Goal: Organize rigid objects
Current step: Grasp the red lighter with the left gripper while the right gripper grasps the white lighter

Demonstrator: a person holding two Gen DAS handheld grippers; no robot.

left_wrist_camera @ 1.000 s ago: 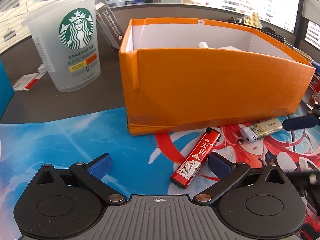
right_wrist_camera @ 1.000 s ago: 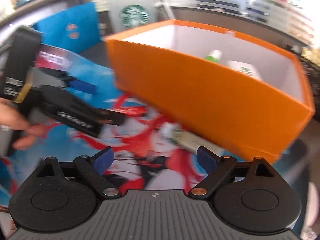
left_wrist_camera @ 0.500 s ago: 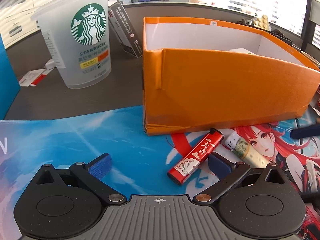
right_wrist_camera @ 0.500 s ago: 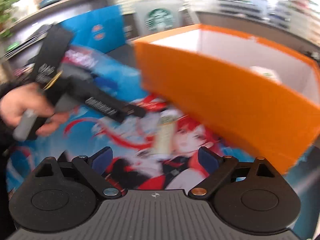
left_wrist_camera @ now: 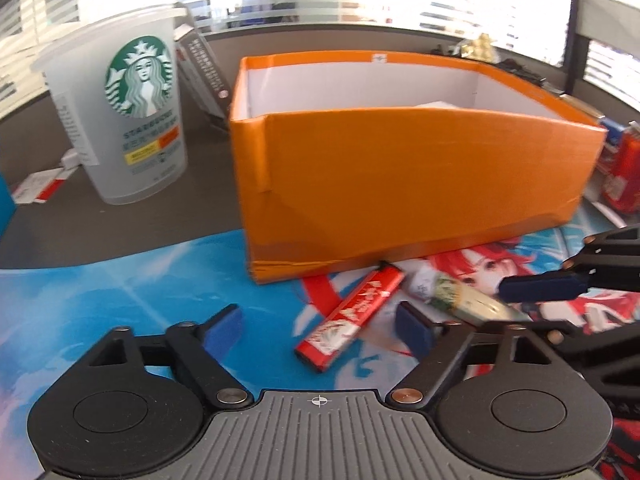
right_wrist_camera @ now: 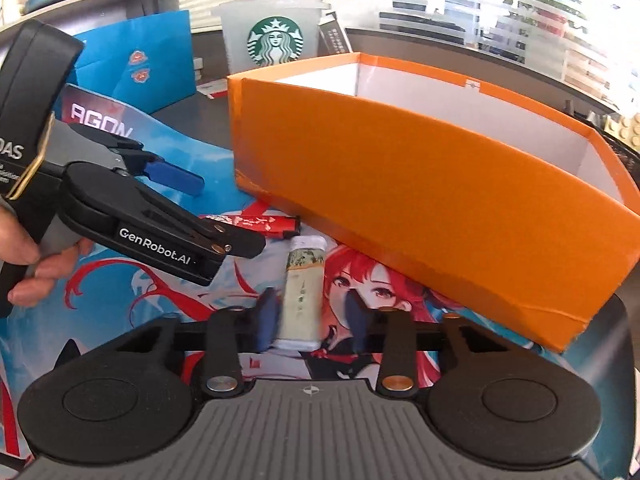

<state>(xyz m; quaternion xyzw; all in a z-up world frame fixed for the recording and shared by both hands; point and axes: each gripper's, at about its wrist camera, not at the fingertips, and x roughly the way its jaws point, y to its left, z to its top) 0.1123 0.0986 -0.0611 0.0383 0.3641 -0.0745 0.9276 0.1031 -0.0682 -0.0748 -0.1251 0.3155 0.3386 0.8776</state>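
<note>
Lying flat on the printed desk mat (right_wrist_camera: 168,280), two lighters are counted just in front of the orange box (left_wrist_camera: 400,176): a red lighter (left_wrist_camera: 352,316) and a pale green lighter (right_wrist_camera: 302,296), close beside each other near the box's lower edge. In the right wrist view part of the red lighter is hidden behind the left gripper (left_wrist_camera: 318,326), so only its far end is seen. The box's contents are largely concealed by its near wall; only a sliver of something white can be made out inside, and what it is cannot be told. One translucent cup (left_wrist_camera: 128,120) with a green logo stands left of the box, with a dark leaflet partly hidden behind it. One blue bag (right_wrist_camera: 148,64) is cut off by the frame edge in the left wrist view. The right gripper (right_wrist_camera: 312,320) is set around the pale green lighter; its jaws have just been closing, the left pad appears to meet the lighter's side while a gap is seen at the right pad, so no firm grip is shown. The left gripper's jaws have just been closing too, yet stand apart with nothing pressed between them, the red lighter lying ahead between the fingers. A person's hand (right_wrist_camera: 24,256) is seen on the left gripper's handle, mostly cut off.
</note>
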